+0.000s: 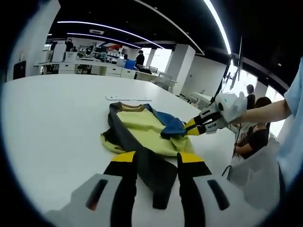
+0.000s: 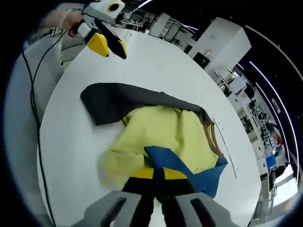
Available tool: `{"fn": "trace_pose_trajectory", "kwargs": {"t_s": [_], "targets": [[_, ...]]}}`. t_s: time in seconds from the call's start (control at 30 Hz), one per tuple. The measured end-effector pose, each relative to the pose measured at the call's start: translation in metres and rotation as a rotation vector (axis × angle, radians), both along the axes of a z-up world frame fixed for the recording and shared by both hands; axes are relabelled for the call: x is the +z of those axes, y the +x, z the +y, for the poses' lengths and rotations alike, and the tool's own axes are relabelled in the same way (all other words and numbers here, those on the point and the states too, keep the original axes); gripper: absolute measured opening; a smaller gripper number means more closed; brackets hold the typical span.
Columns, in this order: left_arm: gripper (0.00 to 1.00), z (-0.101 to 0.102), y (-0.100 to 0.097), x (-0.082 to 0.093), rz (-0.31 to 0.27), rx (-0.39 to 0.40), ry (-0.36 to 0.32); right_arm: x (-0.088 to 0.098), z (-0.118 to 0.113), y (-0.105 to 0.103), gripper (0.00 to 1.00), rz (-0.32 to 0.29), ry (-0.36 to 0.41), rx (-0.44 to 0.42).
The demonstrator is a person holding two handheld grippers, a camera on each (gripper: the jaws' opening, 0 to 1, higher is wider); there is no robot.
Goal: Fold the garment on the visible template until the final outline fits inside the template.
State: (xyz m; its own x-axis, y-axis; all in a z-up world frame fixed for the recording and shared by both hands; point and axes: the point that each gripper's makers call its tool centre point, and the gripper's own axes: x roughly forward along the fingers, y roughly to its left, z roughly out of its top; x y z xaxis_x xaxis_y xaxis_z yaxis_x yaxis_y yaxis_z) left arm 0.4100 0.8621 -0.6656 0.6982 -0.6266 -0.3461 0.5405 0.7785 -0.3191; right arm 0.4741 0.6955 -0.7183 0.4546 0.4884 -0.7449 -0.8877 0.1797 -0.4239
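Step in hand: mid-fold, I'd say. The right tongs [image 2: 158, 182] have the blue sleeve [image 2: 182, 165] by its edge and look set to carry it across the yellow body of the garment [image 2: 161, 132].
Right tongs: closed down tight on that blue sleeve, cloth pinched between the yellow tips. In the left gripper view they [image 1: 190, 126] come in from the right, tip at the blue cloth.
Left tongs: jaws apart in the left gripper view [image 1: 156, 165], with the dark sleeve [image 1: 151, 172] lying between them on the desk [image 1: 52, 123]. Whether the tips grip it I cannot tell. In the right gripper view they [image 2: 109, 45] are up off the desk, well apart from the cloth, carrying nothing.
Garment: a small top, yellow front, one blue sleeve, one dark grey sleeve [image 2: 109, 101], brown collar band [image 1: 131, 107]. It lies crumpled near the middle of the round white desk, dark sleeve thrown out to one side, lower hem bunched.
Template: a thin pale outline [image 1: 128, 98] is marked on the desk just past the collar. How much of the cloth sits inside it is hard to read.
Next move calls for: laying the blue sleeve flat over the yellow panel, then taking in the dark sleeve likewise, and smoothing the bunched hem so the outline shrinks.
Progress: early, by my reckoning.
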Motion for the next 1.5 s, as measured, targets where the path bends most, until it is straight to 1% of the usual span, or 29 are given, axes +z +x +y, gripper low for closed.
{"fn": "trace_pose_trajectory", "kwargs": {"t_s": [0.07,0.17,0.23,0.3,0.4,0.43,0.5,0.6,0.67,0.73,0.77,0.8,0.83,0.87,0.93,1.03,1.13,1.23,1.37,1.43,1.5], "targets": [[0.31,0.000,0.000,0.000,0.000,0.000,0.001,0.001,-0.001,0.000,0.00,0.015,0.011,-0.010],[0.31,-0.001,0.000,0.000,0.001,-0.001,0.002,0.005,-0.002,0.001,0.00,0.023,0.027,-0.022],[0.31,-0.001,-0.001,0.000,0.001,-0.002,0.003,0.011,-0.003,0.001,0.00,0.040,0.057,-0.044],[0.31,-0.002,-0.001,0.000,0.001,-0.004,0.003,0.018,-0.005,0.001,0.00,0.062,0.090,-0.067],[0.31,-0.001,-0.001,0.000,0.001,-0.004,0.005,0.033,-0.012,0.006,0.00,0.065,0.127,-0.102],[0.31,-0.002,-0.001,0.000,0.001,-0.004,0.005,0.040,-0.015,0.008,0.00,0.074,0.159,-0.127],[0.31,-0.002,0.000,0.001,0.000,-0.003,0.004,0.051,-0.021,0.009,0.00,0.114,0.207,-0.183],[0.31,-0.001,0.000,0.001,0.000,-0.004,0.006,0.068,-0.032,0.013,0.00,0.137,0.263,-0.236],[0.31,-0.001,0.000,0.001,-0.001,-0.005,0.005,0.078,-0.043,0.016,0.00,0.166,0.302,-0.296],[0.30,-0.002,0.001,0.005,-0.018,-0.007,0.013,0.088,-0.056,0.019,0.00,0.188,0.341,-0.349],[0.30,-0.003,0.001,0.006,-0.021,-0.009,0.011,0.090,-0.059,0.020,0.00,0.193,0.349,-0.361],[0.30,-0.003,0.002,0.007,-0.020,-0.010,0.009,0.096,-0.071,0.024,0.00,0.190,0.366,-0.394],[0.30,-0.003,0.002,0.007,-0.020,-0.011,0.009,0.098,-0.074,0.025,0.00,0.187,0.370,-0.401],[0.30,-0.004,0.004,0.007,-0.023,-0.016,0.013,0.102,-0.084,0.025,0.00,0.188,0.380,-0.429],[0.31,-0.004,0.006,0.005,-0.022,-0.020,0.019,0.107,-0.095,0.026,0.00,0.190,0.402,-0.467],[0.31,-0.007,0.008,0.003,-0.016,-0.027,0.013,0.114,-0.118,0.025,0.00,0.215,0.449,-0.556],[0.31,-0.011,0.009,-0.002,-0.006,-0.033,0.007,0.116,-0.139,0.026,0.00,0.225,0.475,-0.624],[0.31,-0.016,0.008,-0.006,0.003,-0.043,0.005,0.117,-0.158,0.026,0.00,0.228,0.495,-0.674],[0.31,-0.021,0.007,-0.006,0.011,-0.050,0.000,0.113,-0.194,0.033,0.00,0.216,0.521,-0.771],[0.31,-0.023,0.008,-0.002,-0.001,-0.049,-0.001,0.108,-0.212,0.037,0.00,0.224,0.564,-0.845],[0.31,-0.023,0.010,-0.002,-0.005,-0.051,0.007,0.103,-0.230,0.043,0.00,0.219,0.611,-0.912]]}}
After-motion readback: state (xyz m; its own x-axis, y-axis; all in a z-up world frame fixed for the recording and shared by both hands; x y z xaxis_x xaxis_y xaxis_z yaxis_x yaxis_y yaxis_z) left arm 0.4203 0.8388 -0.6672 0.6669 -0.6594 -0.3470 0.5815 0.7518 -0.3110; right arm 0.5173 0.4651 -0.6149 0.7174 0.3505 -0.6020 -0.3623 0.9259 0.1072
